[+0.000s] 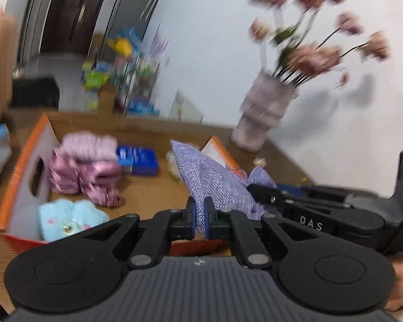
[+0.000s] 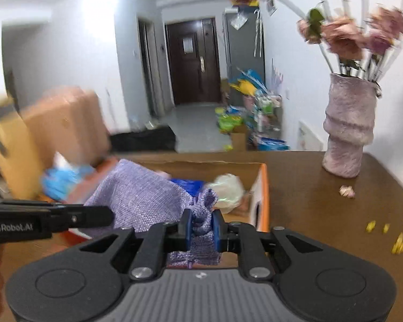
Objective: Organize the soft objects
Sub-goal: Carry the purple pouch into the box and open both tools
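We hold the lavender woven cloth (image 1: 209, 179) between us, lifted above the near edge of the open cardboard box (image 1: 27, 166). Our left gripper (image 1: 200, 216) has its blue-padded fingers (image 1: 191, 214) pinched nearly together on a thin fold of it, and our right gripper (image 2: 202, 226) has its fingers (image 2: 217, 228) closed on a thicker bunched end, so the cloth spans from one to the other.

Inside the box lie pink knitted pieces (image 1: 86, 166) against the left wall, a light blue soft item (image 1: 69, 221) at the near left corner, a blue packet (image 1: 138, 159) toward the back, and a pale crumpled bag (image 2: 227, 191) by the right wall. The middle of the box floor shows bare cardboard. The orange-trimmed right wall (image 2: 263, 198) stands just beside our right gripper.

The box rests on a brown wooden surface (image 2: 309, 209), open to its right, with small yellow bits (image 2: 400, 244) and a fallen petal (image 2: 347, 191) scattered there. A pinkish vase (image 2: 348, 131) of dried flowers (image 2: 344, 37) stands near the white wall. Beyond, a hallway leads to a dark door (image 2: 192, 61), with colourful clutter (image 2: 247, 107) along its right side.
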Demonstrator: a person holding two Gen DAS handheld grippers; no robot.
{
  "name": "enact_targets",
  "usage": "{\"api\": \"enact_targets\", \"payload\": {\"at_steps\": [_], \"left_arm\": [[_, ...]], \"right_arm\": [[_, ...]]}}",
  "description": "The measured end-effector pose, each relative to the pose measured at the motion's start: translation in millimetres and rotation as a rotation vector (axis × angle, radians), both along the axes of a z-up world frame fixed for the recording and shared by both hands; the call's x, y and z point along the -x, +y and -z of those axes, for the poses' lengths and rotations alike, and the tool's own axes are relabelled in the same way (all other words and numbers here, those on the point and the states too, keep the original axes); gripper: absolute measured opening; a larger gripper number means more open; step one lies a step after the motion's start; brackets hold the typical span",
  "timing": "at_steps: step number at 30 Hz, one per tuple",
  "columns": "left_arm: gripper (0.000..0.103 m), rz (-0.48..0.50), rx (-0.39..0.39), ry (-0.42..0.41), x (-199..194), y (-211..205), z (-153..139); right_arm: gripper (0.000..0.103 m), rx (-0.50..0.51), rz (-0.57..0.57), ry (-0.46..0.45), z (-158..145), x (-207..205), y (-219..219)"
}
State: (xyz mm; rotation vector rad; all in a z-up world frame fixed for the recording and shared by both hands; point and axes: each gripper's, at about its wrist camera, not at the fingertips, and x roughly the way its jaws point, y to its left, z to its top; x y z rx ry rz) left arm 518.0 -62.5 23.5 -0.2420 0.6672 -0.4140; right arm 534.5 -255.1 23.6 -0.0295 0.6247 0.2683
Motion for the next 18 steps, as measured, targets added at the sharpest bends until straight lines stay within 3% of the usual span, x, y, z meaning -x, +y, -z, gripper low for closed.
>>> {"api": "enact_targets", "payload": {"at_steps": [5, 7, 9, 10, 12, 15, 18], "left_arm": [[0.006, 0.004, -0.066, 0.077, -35.2, -22.9, 38.4], [0.007, 0.027, -0.080, 0.087, -39.7, -27.3, 48.9], [0.008, 0.034, -0.082, 0.097, -41.5, -29.5, 55.7], [0.008, 0.029, -0.083, 0.095, -41.3, -29.9, 57.1], [0.012, 0.040, -0.088, 0.093, -39.3, -26.7, 53.5], [0.025, 0.046, -0.097, 0.053, -30.4, -17.9, 33.6], [0.026, 0.026, -0.120, -0.025, -10.7, -1.8, -2.8]], "right_arm": [[0.022, 0.165, -0.007, 0.095, 29.3, -36.4, 20.4], [0.026, 0.161, 0.007, 0.089, 32.0, -39.6, 19.1], [0.039, 0.130, 0.020, 0.096, 28.6, -43.2, 14.2], [0.040, 0.112, 0.024, 0.094, 27.1, -42.5, 10.1], [0.040, 0.076, 0.033, 0.091, 16.0, -40.3, 1.8], [0.040, 0.060, 0.041, 0.056, -3.7, -29.6, -7.5], [0.040, 0.056, 0.049, 0.006, -31.2, -15.8, -14.1]]}}
